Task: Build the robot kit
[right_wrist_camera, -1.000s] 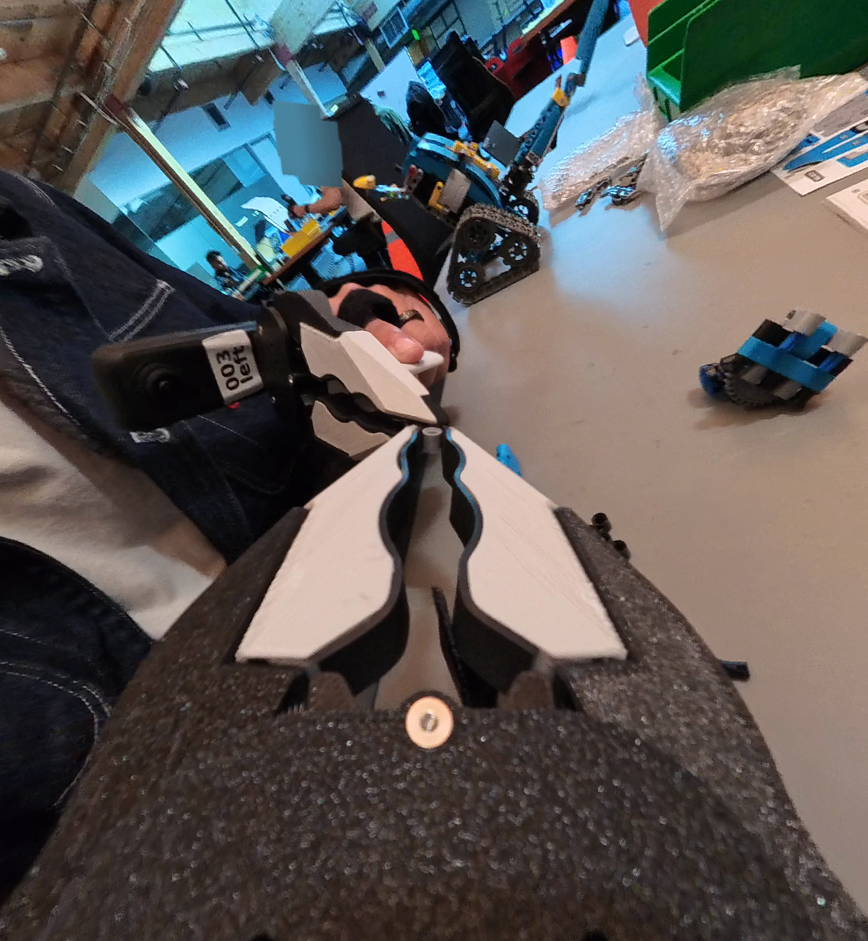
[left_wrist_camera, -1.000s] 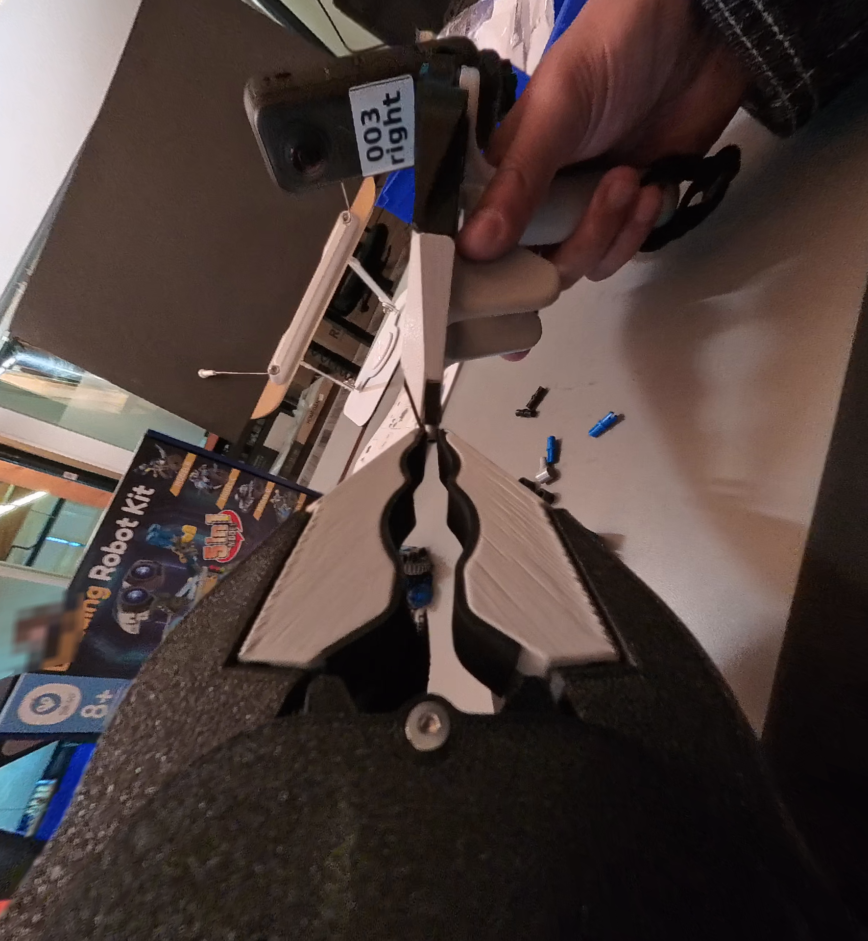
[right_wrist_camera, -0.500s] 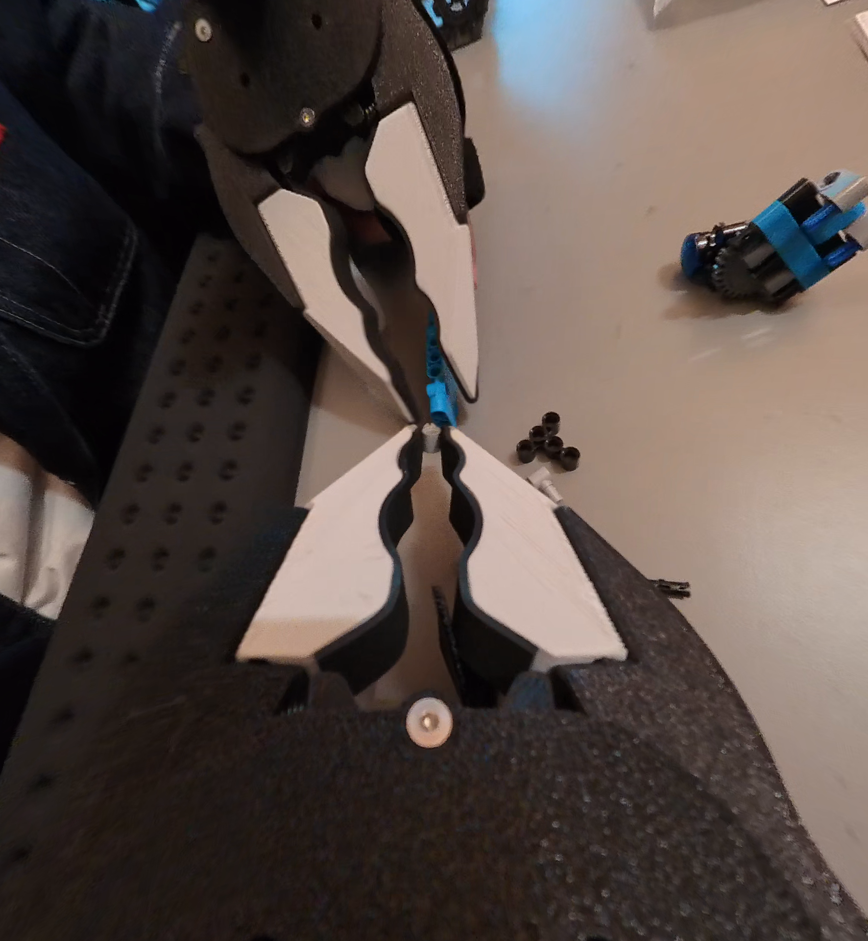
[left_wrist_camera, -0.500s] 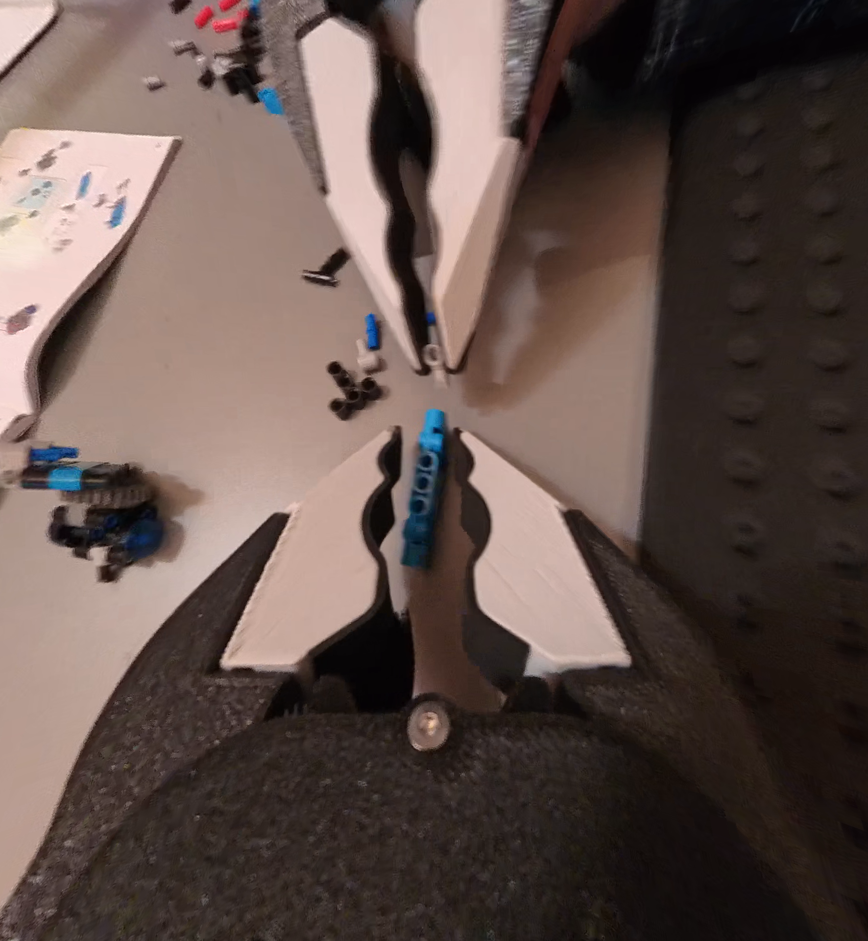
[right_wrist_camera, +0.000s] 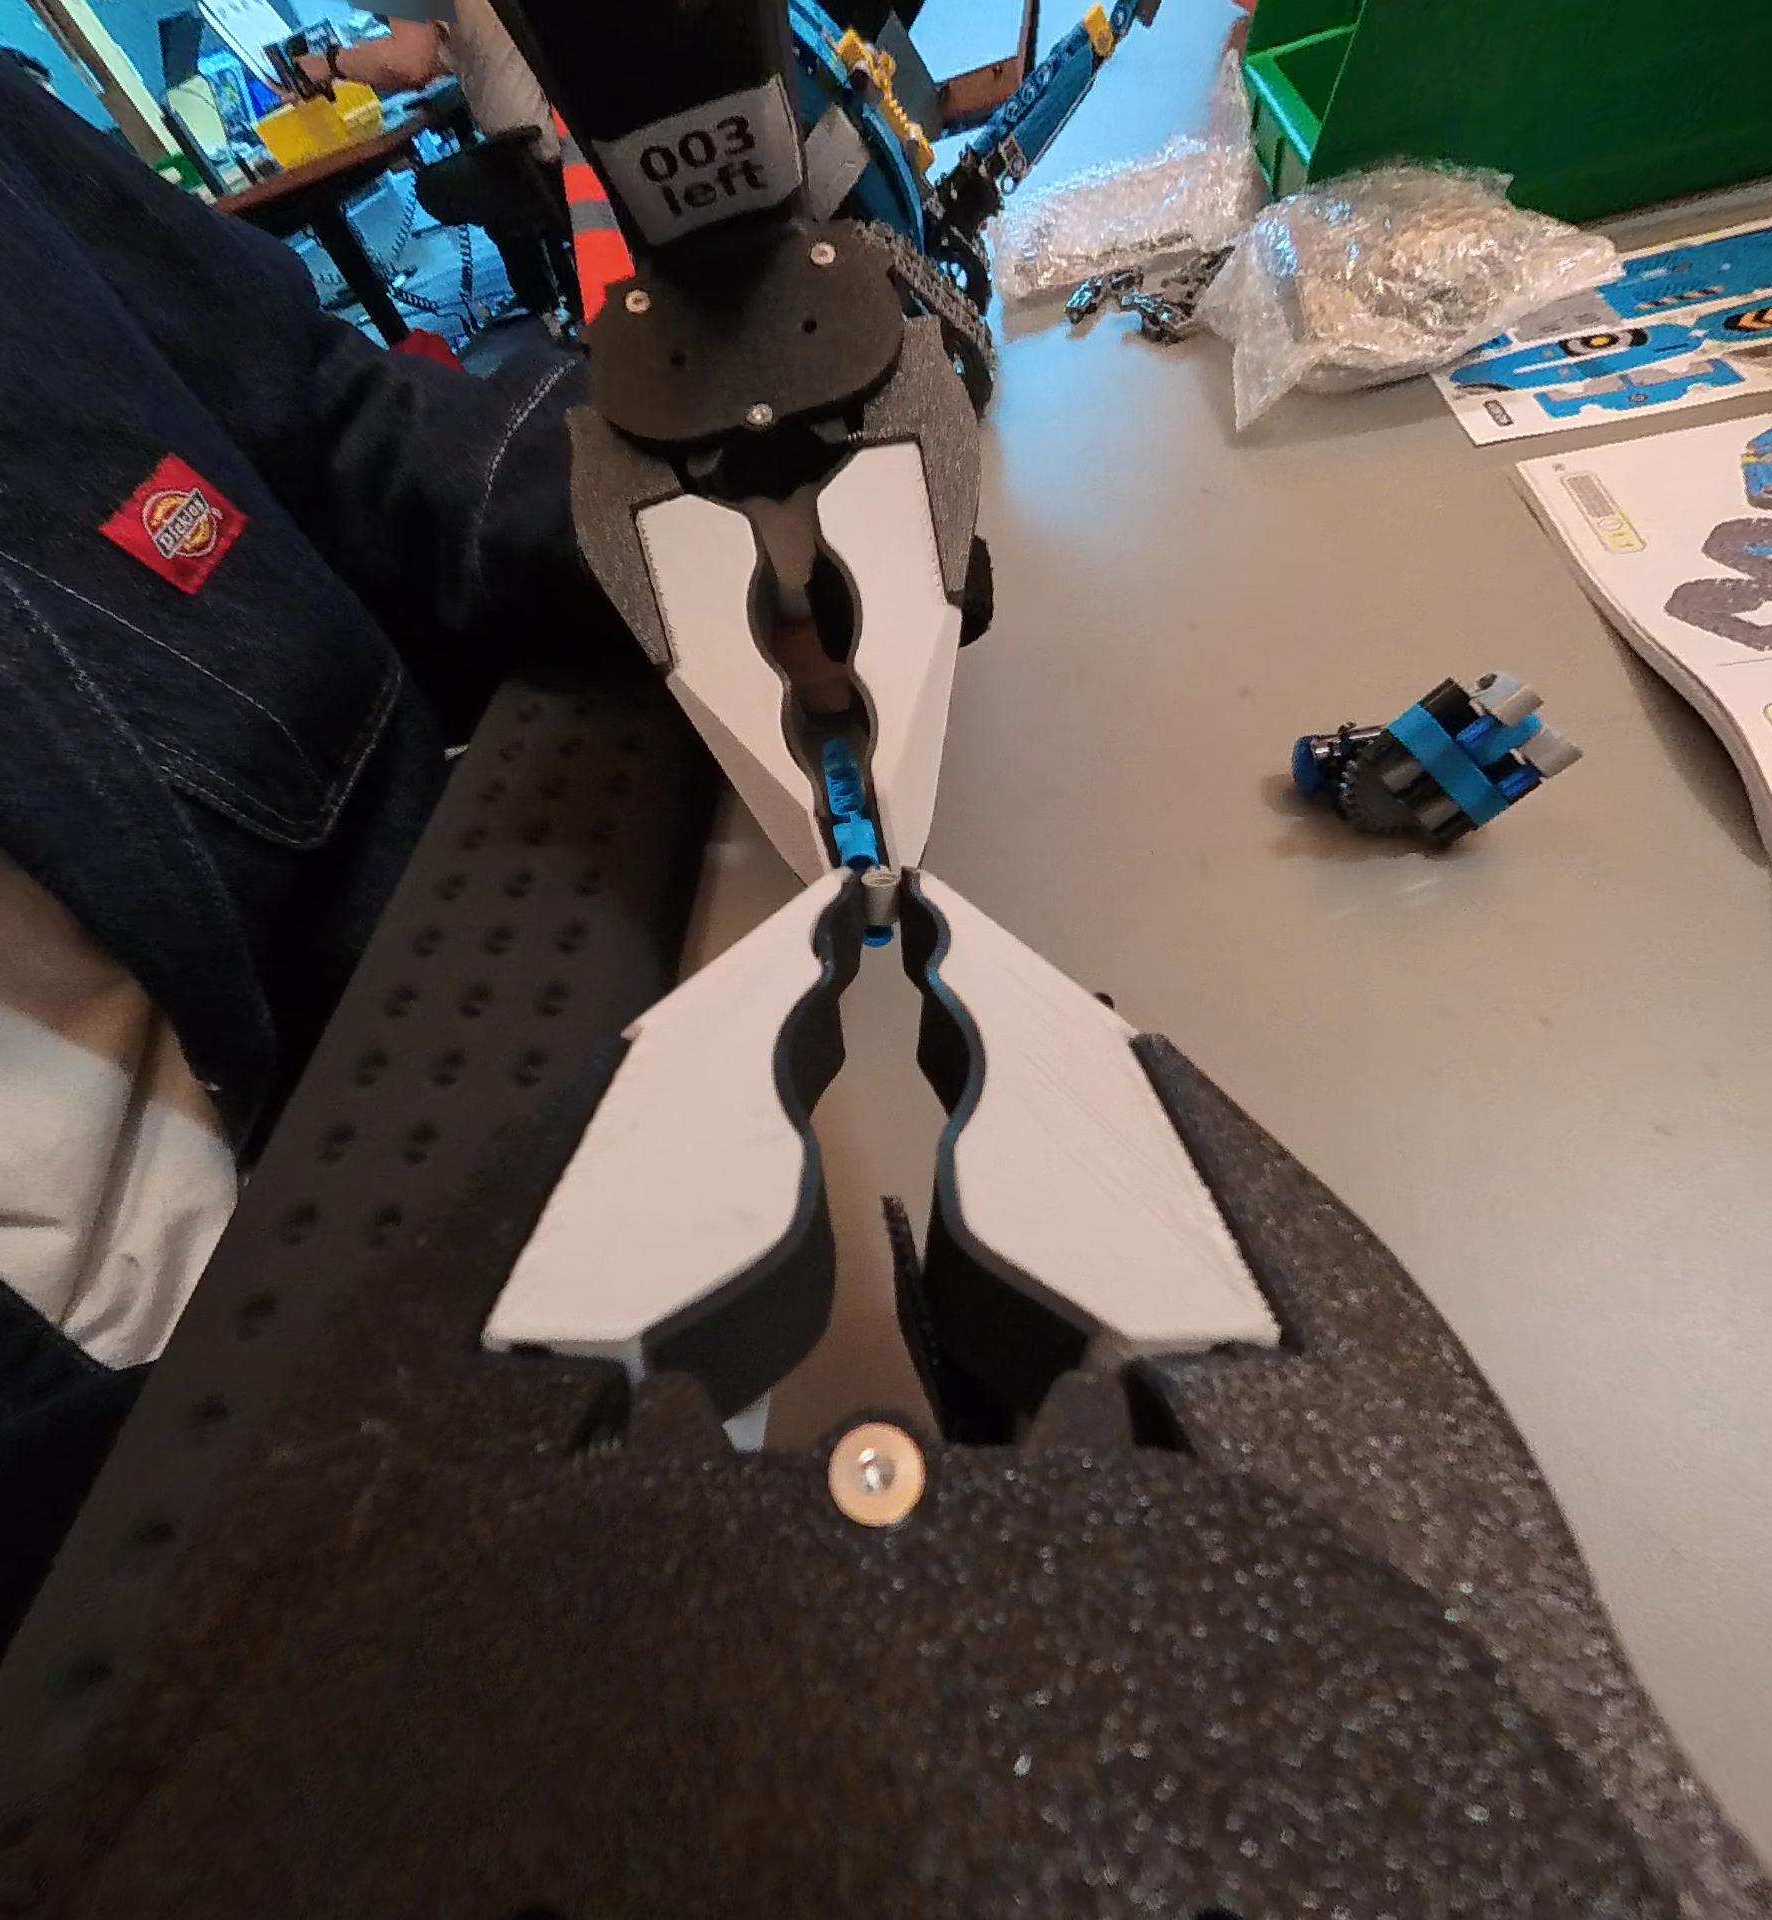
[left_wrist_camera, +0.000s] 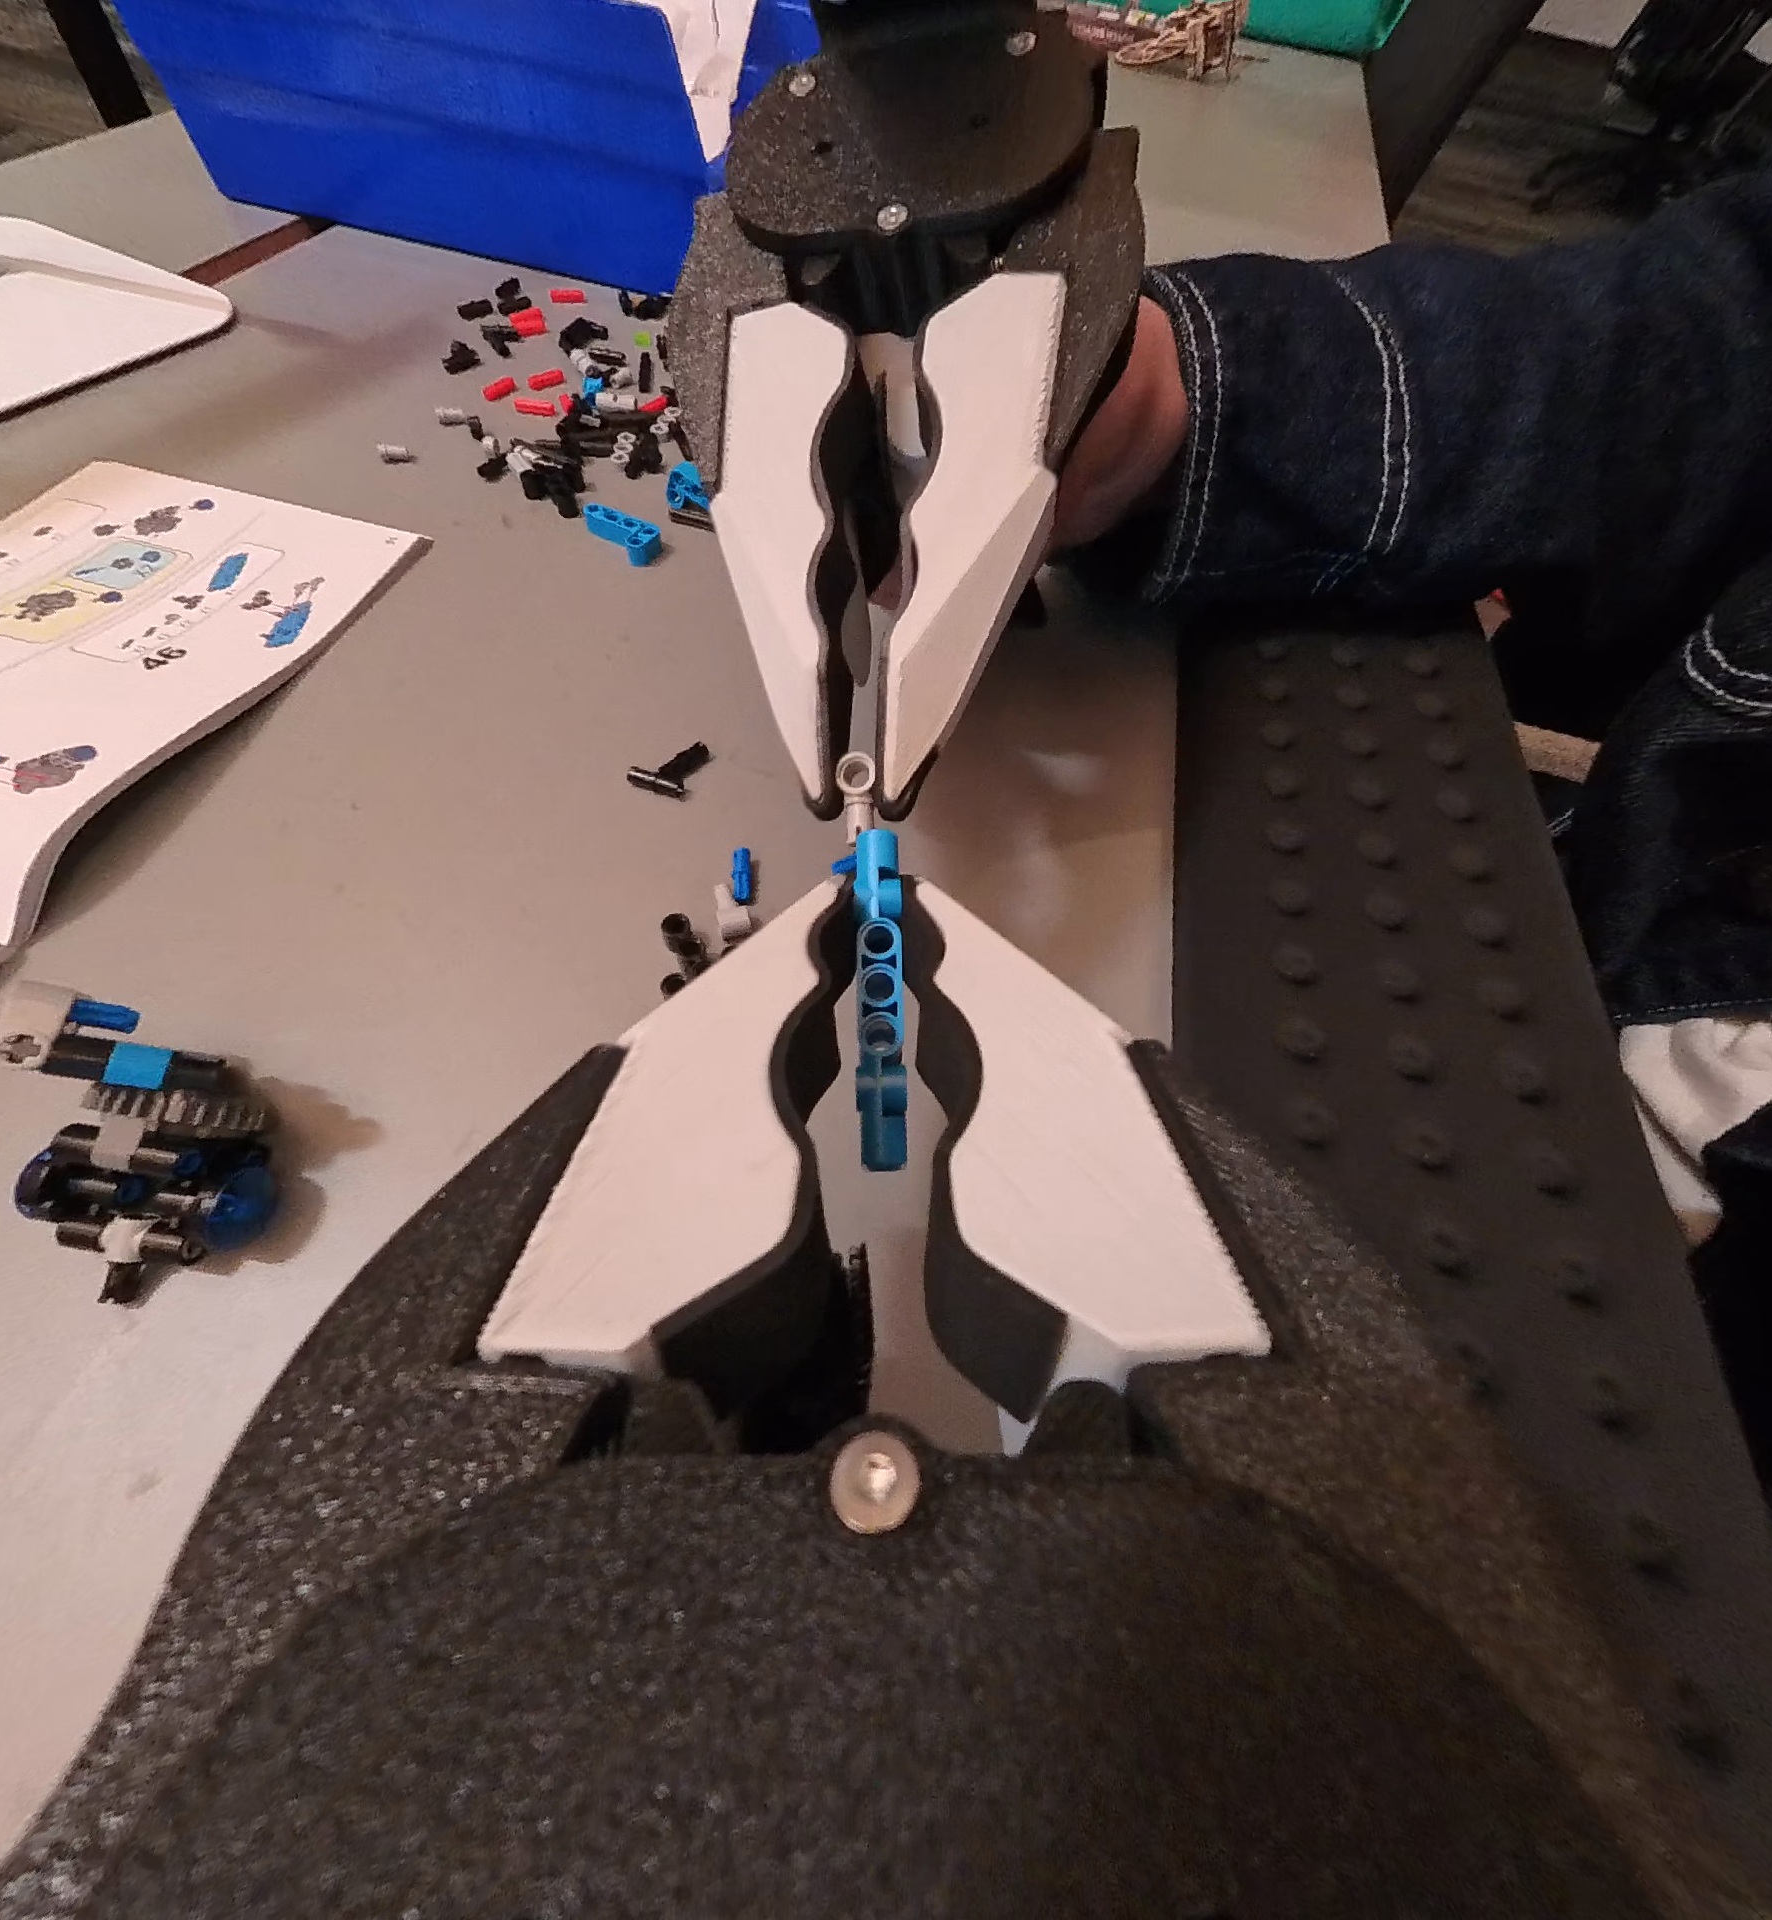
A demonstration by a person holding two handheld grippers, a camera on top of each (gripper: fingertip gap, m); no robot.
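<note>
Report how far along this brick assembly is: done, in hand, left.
Done: a small black, blue and grey sub-assembly lies finished-looking on the grey table, beside the open instruction booklet.

In hand: the left gripper clamps a blue beam; the right gripper pinches a small grey connector, tip to tip with the beam. Whether they are seated, I cannot tell.

Left: a loose pile of small parts lies unused.

A white printed label [right_wrist_camera: 700, 166] is sitting up top on the far left gripper [right_wrist_camera: 869, 857]. A red brand patch [right_wrist_camera: 172, 523] is showing on the denim jacket [right_wrist_camera: 186, 727] at left. The instruction booklet [left_wrist_camera: 134, 623] is lying open, showing small printed step numbers.
</note>
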